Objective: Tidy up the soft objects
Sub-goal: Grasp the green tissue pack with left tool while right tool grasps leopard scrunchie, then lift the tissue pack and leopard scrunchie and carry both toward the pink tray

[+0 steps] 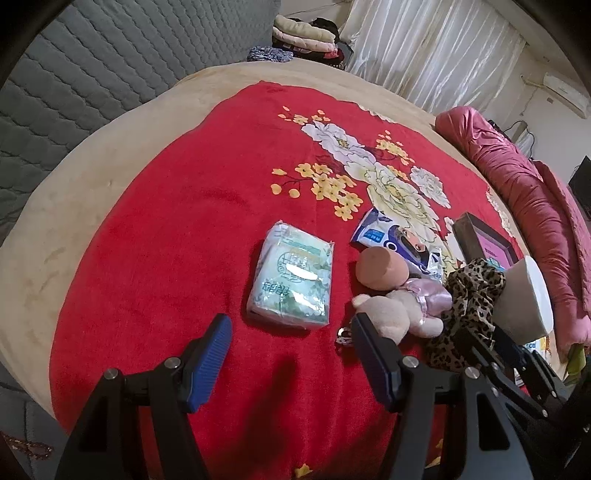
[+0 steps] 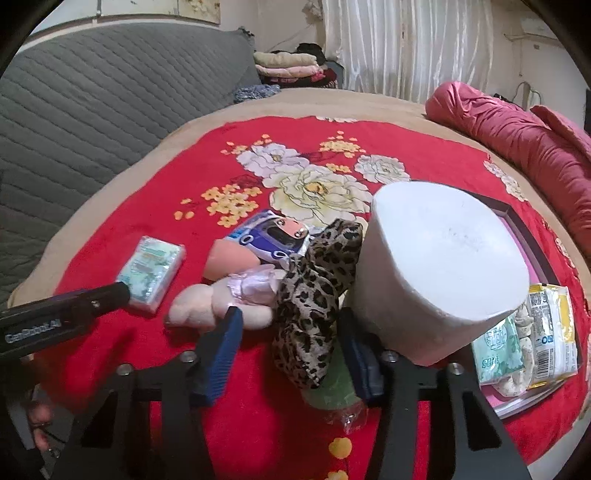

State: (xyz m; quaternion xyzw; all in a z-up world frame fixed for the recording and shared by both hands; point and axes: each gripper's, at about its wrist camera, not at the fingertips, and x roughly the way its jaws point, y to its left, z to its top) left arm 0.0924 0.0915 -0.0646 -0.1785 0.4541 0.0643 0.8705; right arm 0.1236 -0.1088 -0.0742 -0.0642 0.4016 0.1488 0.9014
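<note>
A green tissue pack (image 1: pixel 291 277) lies on the red floral blanket, just ahead of my open, empty left gripper (image 1: pixel 291 328). Right of it lie a plush doll (image 1: pixel 399 299), a blue wipes packet (image 1: pixel 391 240) and a leopard-print cloth (image 1: pixel 469 299). In the right wrist view my right gripper (image 2: pixel 291 325) stands open above the leopard cloth (image 2: pixel 314 295); a white tissue roll (image 2: pixel 439 280) rests against its right finger (image 2: pixel 360 362), lifted off the blanket. A dark box (image 2: pixel 532 243) at the right holds tissue packs (image 2: pixel 550 328).
A rolled pink quilt (image 2: pixel 524 136) lies along the bed's right edge. A grey quilted headboard (image 1: pixel 92 81) is at the left. Folded clothes (image 1: pixel 306 33) are stacked behind the bed. A green wrapped item (image 2: pixel 332 391) lies under the right gripper.
</note>
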